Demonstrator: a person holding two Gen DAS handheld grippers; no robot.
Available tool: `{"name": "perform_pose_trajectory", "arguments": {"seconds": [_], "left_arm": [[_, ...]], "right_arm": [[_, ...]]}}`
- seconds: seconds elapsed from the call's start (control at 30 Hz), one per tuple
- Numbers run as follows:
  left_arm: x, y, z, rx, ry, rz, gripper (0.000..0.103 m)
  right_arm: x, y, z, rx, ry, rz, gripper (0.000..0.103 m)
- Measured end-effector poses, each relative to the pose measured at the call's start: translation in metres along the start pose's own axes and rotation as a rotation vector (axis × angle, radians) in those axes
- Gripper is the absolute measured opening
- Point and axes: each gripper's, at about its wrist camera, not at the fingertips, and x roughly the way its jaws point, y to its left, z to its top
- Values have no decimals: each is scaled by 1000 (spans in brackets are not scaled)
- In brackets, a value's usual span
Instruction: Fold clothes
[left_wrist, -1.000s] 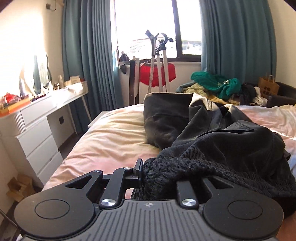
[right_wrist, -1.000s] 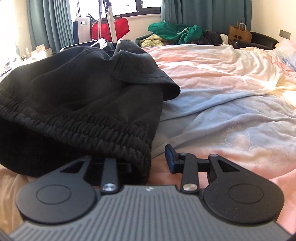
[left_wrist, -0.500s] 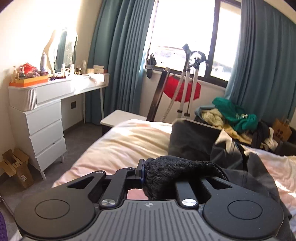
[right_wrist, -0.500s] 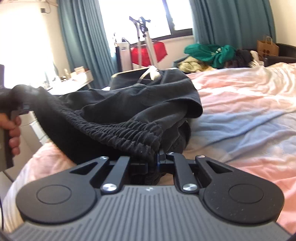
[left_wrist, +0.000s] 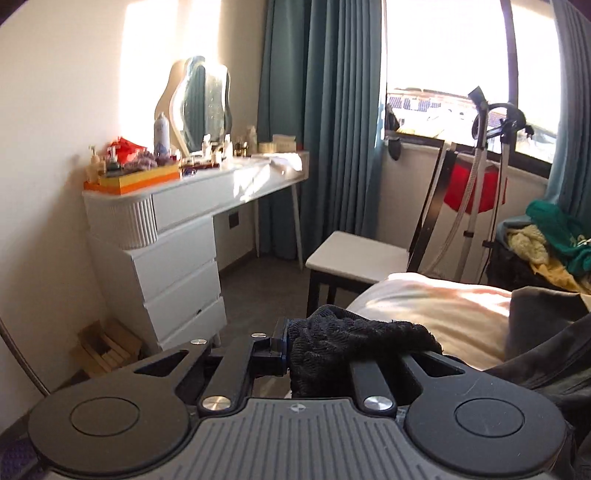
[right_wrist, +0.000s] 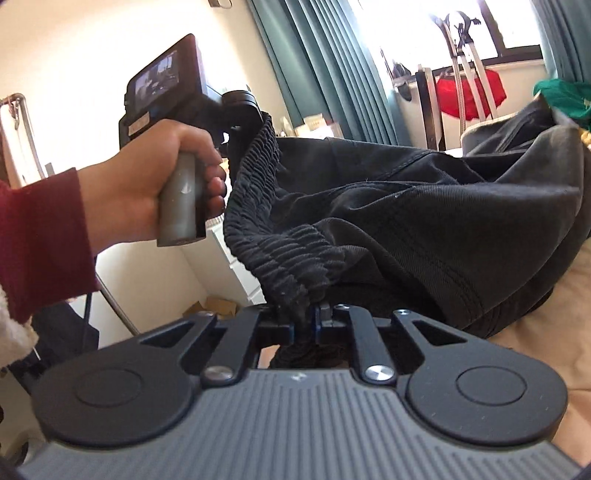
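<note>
While both hand-held grippers, left (left_wrist: 317, 354) and right (right_wrist: 304, 319), pinch the black trousers' (right_wrist: 424, 221) waistband: lifting step; next, spread flat on bed (left_wrist: 443, 302).

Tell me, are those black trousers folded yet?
Not yet. The black trousers hang bunched, waistband stretched between the left gripper and right gripper, legs crumpled on the bed.
</note>
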Motion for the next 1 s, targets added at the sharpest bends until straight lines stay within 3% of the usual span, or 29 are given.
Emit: {"name": "perform_pose_trajectory", "arguments": {"seconds": [0.13,0.23,0.3,0.37,0.4,0.43,0.47,0.6,0.8,0.9,1.0], "left_arm": [[32,9,-33,-26,57,2,13],[38,21,-39,-45,67,-20,17],[34,31,-38,-79,84,-38,28],[27,44,-36,-121,105,-53,64],[21,50,-36,-138,104,-56,68],[14,56,-37,-153,102,-59,71],[4,61,-38,-159,100,-57,78],[-41,71,-44,-151,66,-69,86],[-121,38,-67,-62,31,-199,88],[-151,5,-90,-57,58,-291,88],[-160,-25,-111,-115,149,-368,88]], "right_arm": [[25,-4,-10,-8,49,-3,17],[28,0,-11,-21,63,5,23],[26,0,-9,-20,64,27,35],[22,-1,-8,-23,62,57,58],[18,1,-8,-32,59,67,77],[12,3,-9,-48,47,71,87],[7,6,-9,-65,33,74,85],[-23,8,-7,-134,26,70,84],[-82,-18,7,-173,-29,-31,84],[-117,-43,15,-180,-53,-109,84],[-153,-72,19,-187,-78,-194,84]]}}
